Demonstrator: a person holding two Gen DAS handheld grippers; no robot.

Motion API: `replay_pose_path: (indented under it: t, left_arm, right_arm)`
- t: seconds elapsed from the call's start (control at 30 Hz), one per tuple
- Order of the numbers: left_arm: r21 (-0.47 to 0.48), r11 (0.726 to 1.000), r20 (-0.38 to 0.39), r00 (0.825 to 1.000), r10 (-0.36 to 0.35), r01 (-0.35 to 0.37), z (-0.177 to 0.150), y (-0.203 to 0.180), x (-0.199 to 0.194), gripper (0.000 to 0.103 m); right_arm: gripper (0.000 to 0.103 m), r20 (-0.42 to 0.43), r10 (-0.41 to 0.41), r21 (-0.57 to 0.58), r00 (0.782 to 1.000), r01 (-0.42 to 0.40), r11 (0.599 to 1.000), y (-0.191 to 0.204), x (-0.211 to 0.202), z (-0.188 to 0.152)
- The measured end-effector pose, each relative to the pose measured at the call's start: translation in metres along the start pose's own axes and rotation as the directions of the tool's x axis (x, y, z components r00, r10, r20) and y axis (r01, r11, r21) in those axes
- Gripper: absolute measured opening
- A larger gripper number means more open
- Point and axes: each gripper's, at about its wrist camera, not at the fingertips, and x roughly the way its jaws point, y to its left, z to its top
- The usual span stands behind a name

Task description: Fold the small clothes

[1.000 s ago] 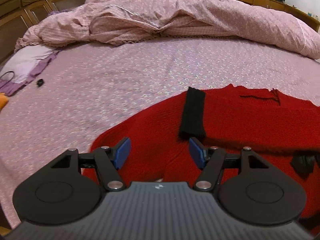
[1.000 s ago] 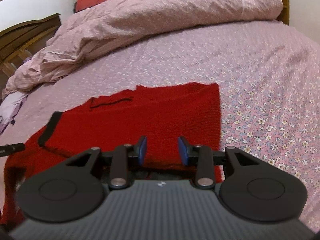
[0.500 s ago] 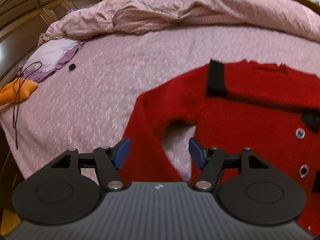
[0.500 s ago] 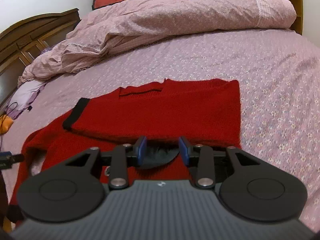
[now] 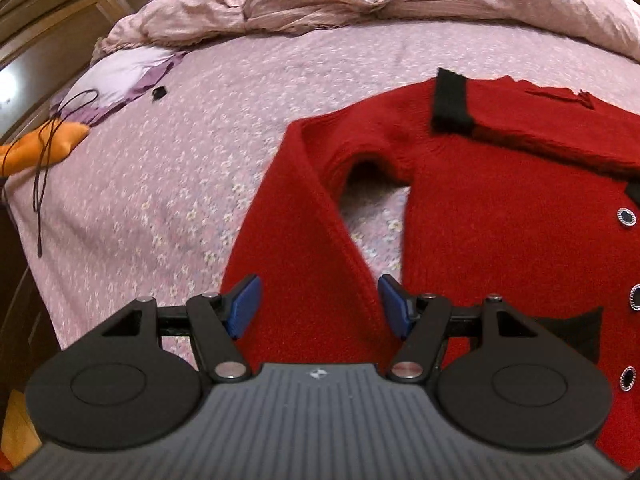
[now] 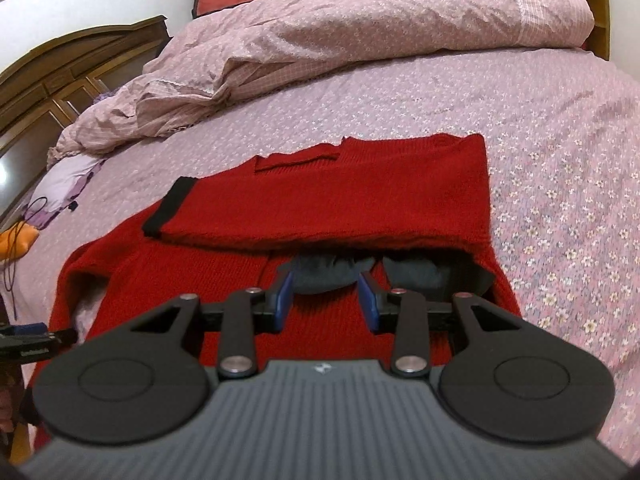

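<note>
- Left wrist view shows a red cardigan lying flat on the flowered bedsheet, front side up, with round dark buttons down its right edge
- One sleeve is folded across the chest, and its black cuff rests near the shoulder
- Its other sleeve runs down along the body toward the camera, with a gap of sheet showing between sleeve and body
- left gripper hangs over that lower sleeve with its blue pads spread wide, one on either side of the sleeve and pinching nothing
- right gripper sits low over the cardigan's front, its pads partly apart; a dark fold of cloth lies between the tips, and I cannot tell whether they press on it
- From the right wrist, the folded sleeve lies straight across the garment from the right edge to the cuff
- Beyond the cardigan, a rumpled pink quilt is heaped across the far side of the bed
- Off to the left lie a pale purple cloth, an orange item and a thin dark cord
- A wooden headboard stands at the far left
</note>
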Motion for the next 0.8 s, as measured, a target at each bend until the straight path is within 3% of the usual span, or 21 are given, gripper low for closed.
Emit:
replay_pose_path:
  t: [0.13, 0.37, 0.57, 0.67, 0.8]
  left_arm:
    - [-0.029, 0.999, -0.006, 1.000, -0.028, 0.028, -0.004, 0.009, 0.003, 0.068]
    - [-0.036, 0.993, 0.002, 0.993, -0.115, 0.115, -0.005, 0.016, -0.003, 0.013]
    - [-0.071, 0.974, 0.030, 0.976, -0.214, 0.216, 0.006, 0.021, -0.021, 0.009]
    - [-0.090, 0.952, 0.070, 0.956, -0.286, 0.291, 0.019, 0.026, -0.038, 0.009]
    - [-0.065, 0.918, 0.138, 0.915, -0.380, 0.391, 0.043, 0.019, -0.062, 0.009]
  right_arm:
    - [0.039, 0.007, 0.000, 0.001, 1.000, 0.000, 1.000, 0.001, -0.002, -0.001]
    - [0.039, 0.014, 0.011, 0.003, 1.000, -0.011, 1.000, 0.004, -0.005, -0.002]
    - [0.039, 0.016, 0.021, 0.002, 1.000, -0.021, 1.000, 0.004, -0.005, -0.002]
    - [0.039, 0.018, 0.023, 0.005, 1.000, -0.023, 1.000, 0.004, -0.006, -0.003]
    - [0.039, 0.018, 0.024, 0.014, 1.000, -0.024, 1.000, 0.004, -0.005, -0.004]
